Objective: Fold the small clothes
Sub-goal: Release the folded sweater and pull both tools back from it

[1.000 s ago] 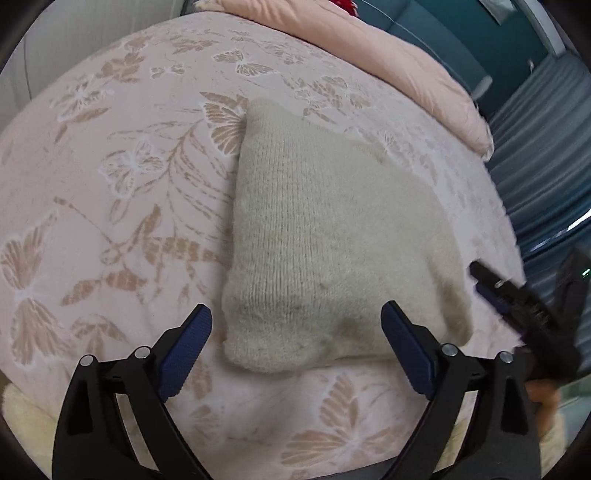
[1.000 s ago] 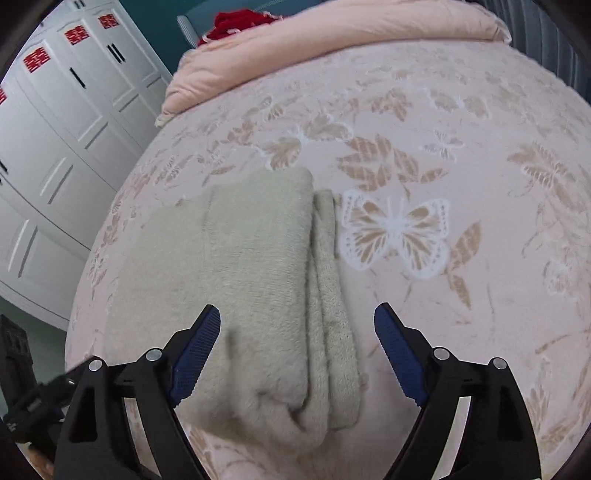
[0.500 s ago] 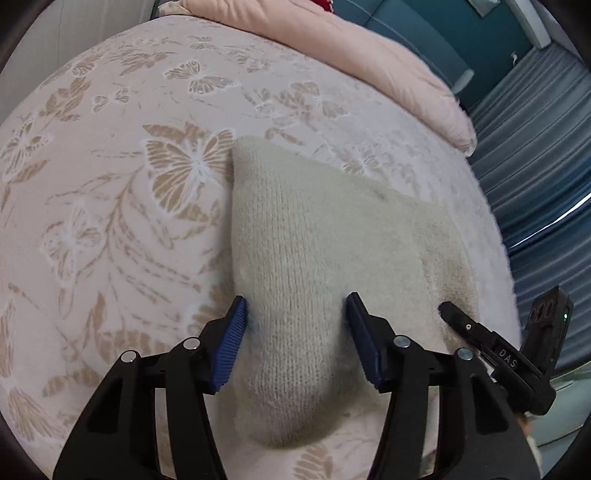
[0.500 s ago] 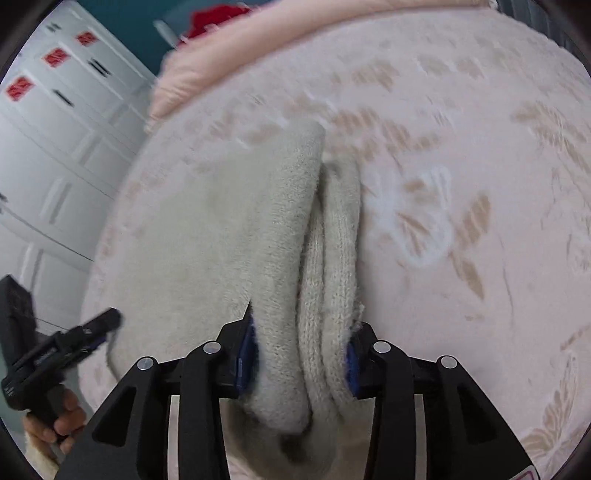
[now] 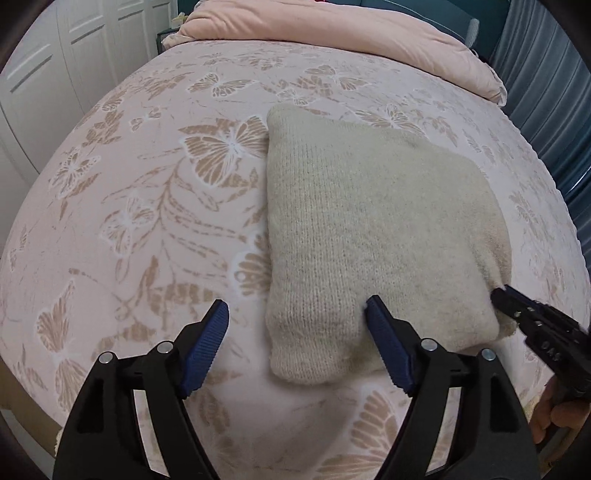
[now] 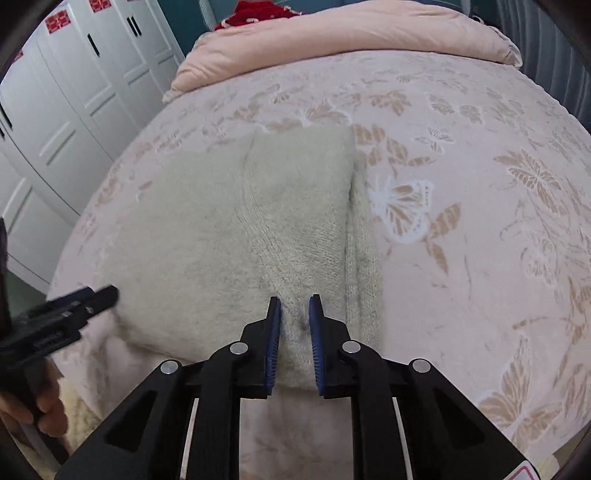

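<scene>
The right gripper [image 6: 294, 325], open a second ago, is closing on the folded sweater's [image 6: 236, 229] near edge while the left gripper [image 5: 295, 343] reopens around its corner, gripping nothing, so lifting looks imminent.

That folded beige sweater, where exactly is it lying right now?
The folded beige sweater lies on the butterfly-print bedspread, near its front edge in both wrist views, well short of the pink duvet at the far end.

Fuzzy knitted beige sweater [image 5: 369, 229], soft matt butterfly-patterned bedspread [image 5: 147, 206], ribbed blue claw pads [image 5: 205, 347], matt black plastic arms.
</scene>
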Available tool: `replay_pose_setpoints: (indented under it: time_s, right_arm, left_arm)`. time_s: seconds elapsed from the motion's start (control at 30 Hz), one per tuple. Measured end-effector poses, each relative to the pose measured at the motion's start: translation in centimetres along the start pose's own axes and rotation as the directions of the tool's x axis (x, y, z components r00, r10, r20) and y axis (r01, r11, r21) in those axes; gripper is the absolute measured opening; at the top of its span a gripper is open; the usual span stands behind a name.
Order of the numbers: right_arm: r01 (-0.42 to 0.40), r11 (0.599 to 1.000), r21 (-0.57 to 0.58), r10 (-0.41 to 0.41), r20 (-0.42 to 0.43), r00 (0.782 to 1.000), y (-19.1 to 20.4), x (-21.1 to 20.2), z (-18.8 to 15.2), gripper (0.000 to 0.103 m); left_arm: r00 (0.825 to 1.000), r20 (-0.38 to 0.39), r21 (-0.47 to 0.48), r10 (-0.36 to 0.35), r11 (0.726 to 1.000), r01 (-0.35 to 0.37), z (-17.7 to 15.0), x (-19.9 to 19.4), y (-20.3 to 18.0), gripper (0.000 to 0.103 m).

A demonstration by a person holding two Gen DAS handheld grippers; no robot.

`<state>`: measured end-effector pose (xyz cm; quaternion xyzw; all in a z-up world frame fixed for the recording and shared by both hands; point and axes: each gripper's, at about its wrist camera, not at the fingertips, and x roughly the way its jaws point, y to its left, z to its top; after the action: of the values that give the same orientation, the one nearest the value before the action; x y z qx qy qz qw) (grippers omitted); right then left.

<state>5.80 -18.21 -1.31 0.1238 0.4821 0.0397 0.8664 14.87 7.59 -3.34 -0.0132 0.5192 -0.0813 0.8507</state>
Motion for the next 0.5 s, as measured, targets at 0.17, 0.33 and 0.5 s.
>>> replay_pose_setpoints:
  time_s: [0.17,0.33,0.5]
  right_arm:
    - [0.012,1.000,0.013,-0.013,0.037,0.999,0.6,-3.3,-0.9,0.015]
    - [0.007,0.999,0.041,-0.009,0.049,0.999,0.7,-3.8,-0.4,0.021]
    - [0.032,0.998,0.053,-0.034,0.036,0.999,0.3,-2.7,0.5,0.023]
  left_arm:
    - [0.999,0.033,0.048,0.023,0.999,-0.025,-0.9,-2.3,-1.3,0.073]
    - [0.998,0.047,0.064,0.032,0.997,-0.035,-1.8,-3.8,-2.5,0.073]
    - [0.998,0.053,0.054,0.038,0.998,-0.041,-2.1,-4.6,-2.6,0.073]
